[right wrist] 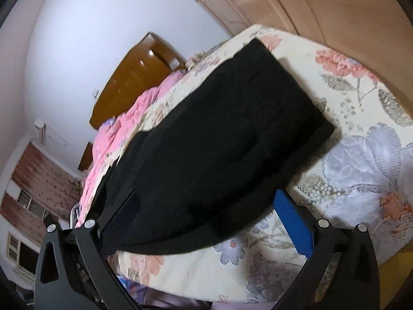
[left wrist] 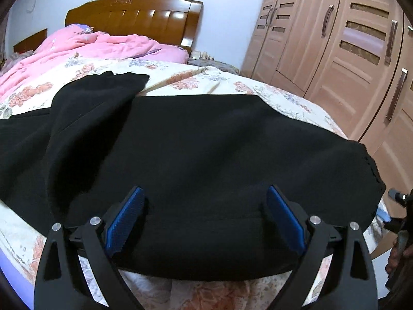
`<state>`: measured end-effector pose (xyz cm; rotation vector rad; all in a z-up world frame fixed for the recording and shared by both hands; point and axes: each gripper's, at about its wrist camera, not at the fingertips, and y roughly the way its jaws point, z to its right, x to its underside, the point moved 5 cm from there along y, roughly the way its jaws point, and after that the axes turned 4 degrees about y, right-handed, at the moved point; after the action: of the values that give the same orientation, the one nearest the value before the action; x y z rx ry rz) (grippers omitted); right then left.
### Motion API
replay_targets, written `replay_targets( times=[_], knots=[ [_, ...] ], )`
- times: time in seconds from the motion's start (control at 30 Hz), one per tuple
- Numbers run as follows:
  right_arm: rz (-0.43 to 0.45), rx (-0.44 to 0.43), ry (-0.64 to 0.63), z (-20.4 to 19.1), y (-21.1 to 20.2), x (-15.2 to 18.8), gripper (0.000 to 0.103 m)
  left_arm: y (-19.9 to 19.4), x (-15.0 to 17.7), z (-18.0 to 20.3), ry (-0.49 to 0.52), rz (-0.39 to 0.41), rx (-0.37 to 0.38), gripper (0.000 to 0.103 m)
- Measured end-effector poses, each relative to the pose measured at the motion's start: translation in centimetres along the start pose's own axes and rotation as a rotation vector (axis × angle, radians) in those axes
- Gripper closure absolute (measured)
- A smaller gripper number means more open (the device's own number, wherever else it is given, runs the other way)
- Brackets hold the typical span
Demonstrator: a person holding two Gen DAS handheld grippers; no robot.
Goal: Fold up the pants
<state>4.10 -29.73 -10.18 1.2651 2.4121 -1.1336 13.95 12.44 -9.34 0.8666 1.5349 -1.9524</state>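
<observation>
Two grippers are in your hands, both with jaws spread wide and gripping nothing. Your left gripper (left wrist: 204, 219) hovers over the near edge of the black pants (left wrist: 193, 155), which lie spread across the floral bed (left wrist: 284, 93), one leg trailing off toward 10 o'clock. Your right gripper (right wrist: 191, 222) sits at the pants' (right wrist: 219, 134) near corner; its left pad is hidden by cloth, the blue right pad (right wrist: 291, 219) clear beside it. A pink quilt (left wrist: 77, 49) lies at 11 o'clock, a wardrobe (left wrist: 348, 51) at 2.

Right gripper (right wrist: 204, 222) left pad hidden (behind pants (right wrist: 219, 139)) — grip unclear.
</observation>
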Motion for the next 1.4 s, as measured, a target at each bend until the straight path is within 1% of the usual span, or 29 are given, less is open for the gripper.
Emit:
replay_targets(
  times=[0.03, 0.07, 0.1, 0.17, 0.2, 0.27, 0.3, 0.4, 0.43, 0.5, 0.63, 0.67, 0.73, 0.77, 0.83, 0.9, 0.93, 0.97, 1.03, 1.07, 1.1, 1.13, 1.2, 1.23, 1.27, 1.33, 1.37, 1.4],
  knots=[
    [0.010, 0.017, -0.008, 0.0, -0.2, -0.1, 0.005, 0.0, 0.1, -0.1, 0.002, -0.001, -0.002, 0.008],
    [0.028, 0.037, -0.021, 0.1, -0.8, 0.0, 0.009, -0.1, 0.2, -0.2, 0.003, -0.001, -0.007, 0.008],
    [0.051, 0.055, -0.028, 0.1, -1.5, -0.2, 0.012, 0.0, 0.3, -0.3, 0.004, -0.003, -0.010, 0.008],
    [0.080, 0.044, -0.017, 0.0, -2.3, -0.4, 0.013, 0.2, 0.5, -0.5, 0.004, -0.013, -0.016, 0.008],
    [0.085, 0.015, -0.010, 0.0, -2.3, -0.6, 0.020, 0.4, 0.6, -0.5, 0.005, -0.020, -0.019, 0.008],
    [0.067, -0.005, -0.001, 0.0, -1.5, -0.7, 0.025, 0.7, 0.8, -0.5, 0.020, -0.028, -0.028, 0.007],
    [0.050, -0.025, 0.024, 0.3, -0.8, -0.8, 0.026, 0.8, 0.8, -0.4, 0.032, -0.028, -0.034, 0.007],
    [0.014, -0.059, 0.110, 1.1, 0.4, -0.6, 0.027, 0.8, 1.0, 0.1, 0.072, -0.035, -0.042, 0.006],
    [0.013, -0.060, 0.117, 1.1, 0.5, -0.7, 0.028, 0.7, 1.1, 0.2, 0.076, -0.035, -0.043, 0.006],
    [0.021, -0.055, 0.104, 1.2, 0.4, -1.0, 0.035, 0.6, 1.2, 0.1, 0.078, -0.033, -0.043, 0.006],
    [0.034, -0.074, 0.082, 1.0, 0.8, -1.4, 0.043, 0.6, 1.2, 0.2, 0.085, -0.031, -0.047, 0.005],
    [0.038, -0.075, 0.085, 1.1, 0.9, -1.5, 0.049, 0.6, 1.1, 0.4, 0.087, -0.031, -0.038, 0.005],
    [0.054, -0.070, 0.102, 1.8, 0.3, -1.3, 0.071, 0.1, 0.9, 1.0, 0.086, -0.023, 0.004, 0.005],
    [0.066, -0.093, 0.115, 2.1, -0.1, -1.5, 0.086, -0.4, 0.7, 1.7, 0.100, -0.011, 0.037, 0.005],
    [0.095, -0.110, 0.089, 1.3, -1.4, -1.7, 0.088, -1.1, 0.5, 2.9, 0.147, 0.004, 0.067, 0.005],
    [0.121, -0.129, 0.029, -0.7, -2.8, -2.1, 0.089, -1.7, 0.4, 4.3, 0.216, 0.016, 0.085, 0.005],
    [0.132, -0.131, 0.002, -1.6, -3.4, -2.2, 0.089, -2.0, 0.3, 5.2, 0.247, 0.020, 0.106, 0.005],
    [0.140, -0.128, -0.017, -2.2, -3.8, -2.3, 0.090, -2.0, 0.2, 5.6, 0.258, 0.019, 0.121, 0.005],
    [0.136, -0.128, 0.027, -1.6, -4.4, -2.1, 0.090, -2.0, 0.2, 6.8, 0.283, 0.012, 0.159, 0.005],
    [0.123, -0.115, 0.066, -0.6, -4.4, -1.7, 0.090, -1.8, 0.2, 7.2, 0.297, 0.004, 0.164, 0.005],
    [0.113, -0.091, 0.077, 0.2, -4.3, -1.4, 0.090, -1.5, 0.3, 7.5, 0.307, -0.004, 0.164, 0.005],
    [0.101, -0.065, 0.090, 1.2, -4.0, -1.0, 0.090, -1.1, 0.4, 7.6, 0.314, -0.014, 0.164, 0.005],
    [0.065, -0.058, 0.136, 3.2, -2.8, -0.5, 0.090, 0.0, 0.6, 7.5, 0.318, -0.049, 0.167, 0.005],
    [0.039, -0.053, 0.141, 3.9, -1.9, -0.5, 0.090, 0.7, 0.8, 7.5, 0.320, -0.075, 0.167, 0.005],
    [0.019, -0.058, 0.162, 4.3, -1.2, -0.6, 0.089, 1.8, 1.2, 7.4, 0.322, -0.118, 0.151, 0.005],
    [-0.004, -0.066, 0.187, 4.4, -0.9, -0.7, 0.088, 3.3, 1.9, 7.3, 0.346, -0.187, 0.116, 0.005],
    [-0.015, -0.053, 0.180, 4.3, -0.9, -0.8, 0.088, 3.3, 1.9, 7.5, 0.368, -0.179, 0.108, 0.005],
    [-0.028, -0.036, 0.168, 4.2, -1.2, -0.9, 0.088, 3.3, 2.0, 7.6, 0.370, -0.193, 0.105, 0.005]
  ],
)
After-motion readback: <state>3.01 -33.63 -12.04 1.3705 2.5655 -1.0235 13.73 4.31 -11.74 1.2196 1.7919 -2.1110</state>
